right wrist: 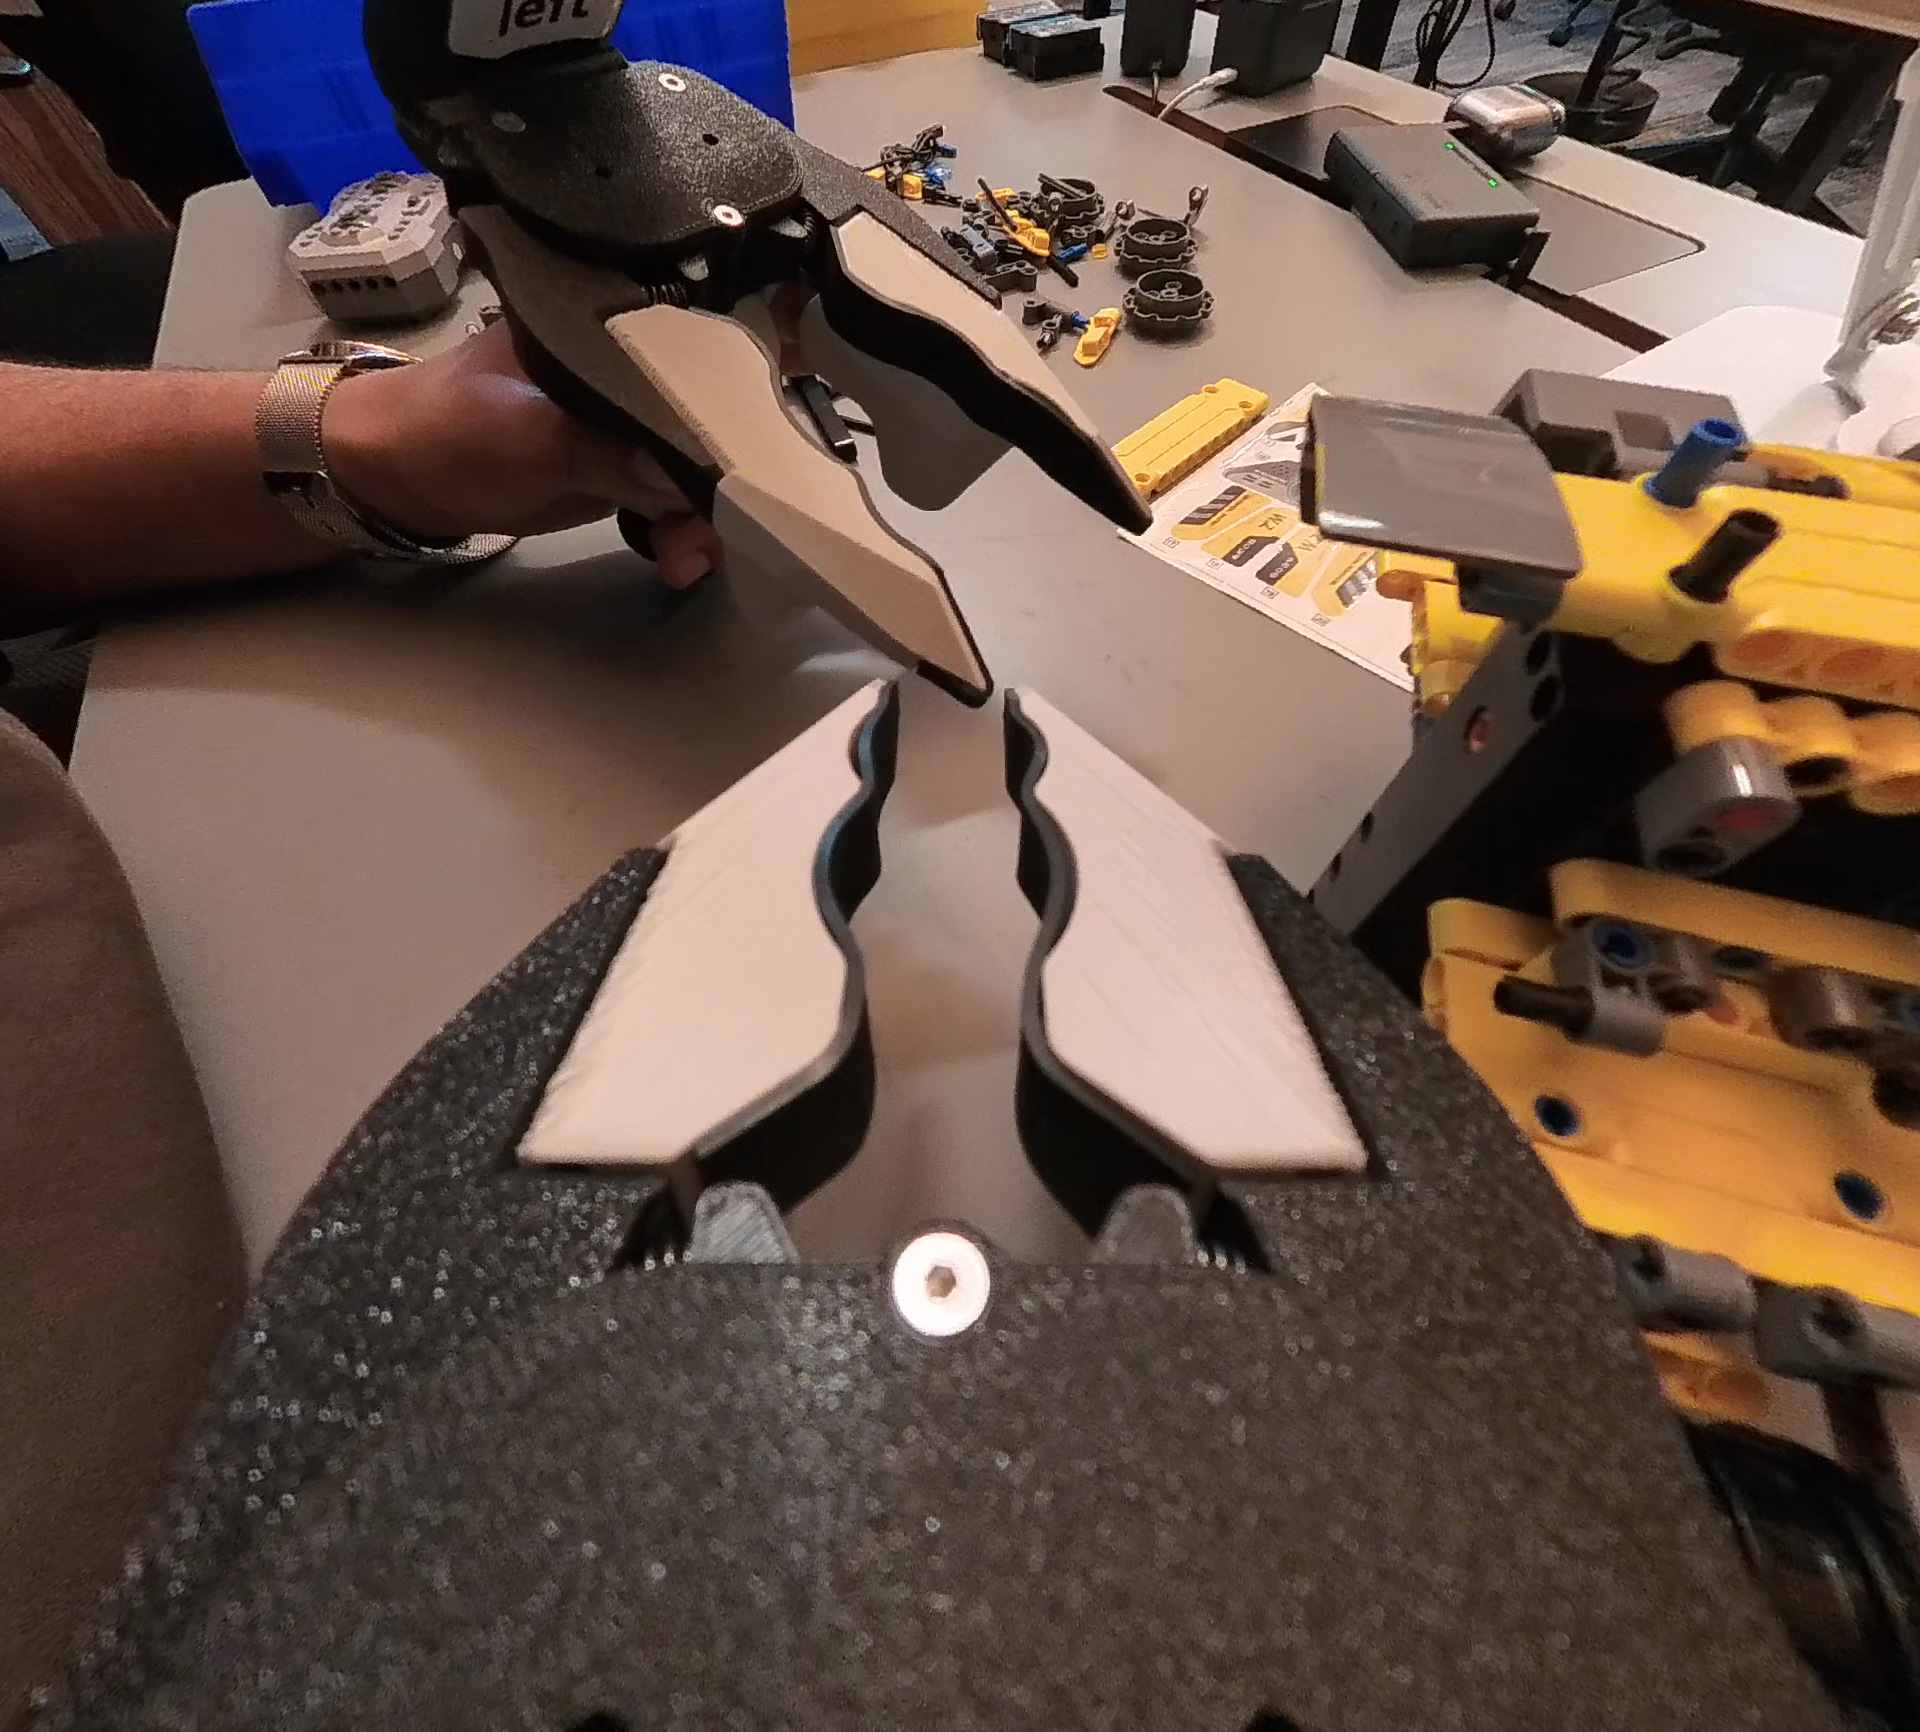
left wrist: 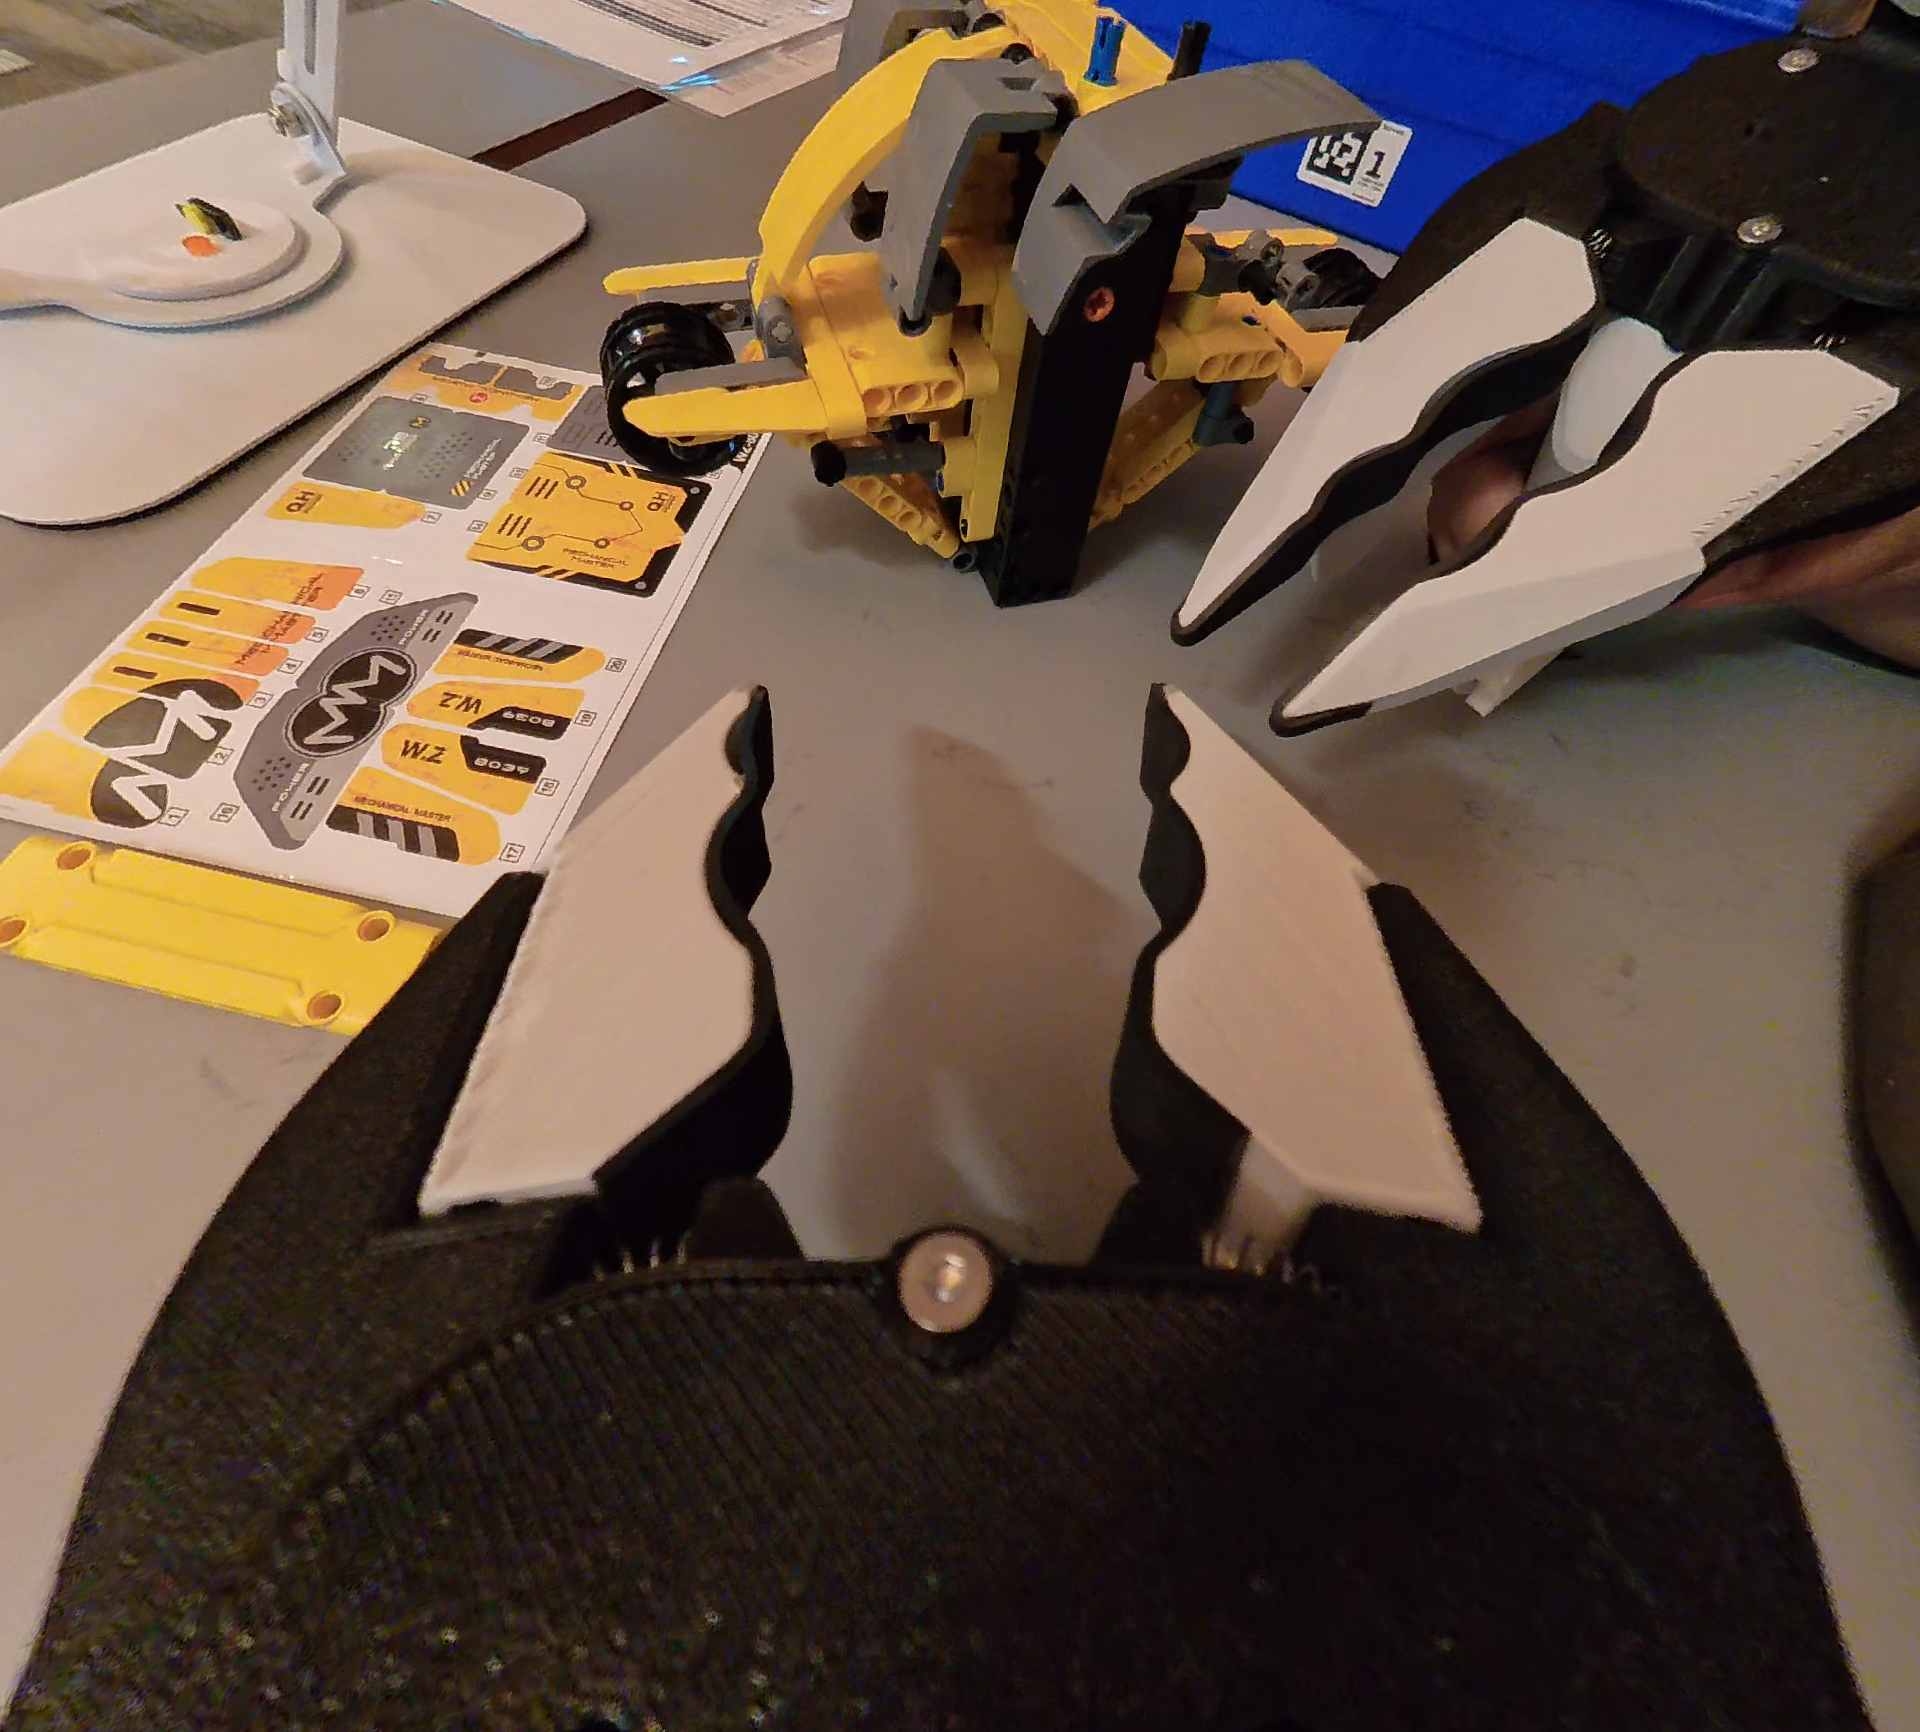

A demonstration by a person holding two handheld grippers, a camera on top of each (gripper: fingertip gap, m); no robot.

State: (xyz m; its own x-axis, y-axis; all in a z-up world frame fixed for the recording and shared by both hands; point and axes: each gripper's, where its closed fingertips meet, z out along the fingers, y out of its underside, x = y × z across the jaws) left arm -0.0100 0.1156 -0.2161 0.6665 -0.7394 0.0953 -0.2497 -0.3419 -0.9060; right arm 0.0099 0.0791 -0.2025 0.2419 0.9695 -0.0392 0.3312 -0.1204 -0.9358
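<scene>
Left claw (left wrist: 956,716) wide open, empty, over bare table (left wrist: 935,602). Right claw (right wrist: 948,706) part-open, empty. We see yellow brick model (left wrist: 966,311) at 12 o'clock, untouched; sticker sheet (left wrist: 343,602) at 10.

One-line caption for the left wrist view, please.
Open left gripper hovers empty over the grey table, facing a yellow brick-built vehicle model, sticker sheet and the right gripper.

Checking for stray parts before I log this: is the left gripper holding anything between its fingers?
No. The left gripper is open with only bare grey table between its fingers, the yellow brick model standing farther ahead.
</scene>
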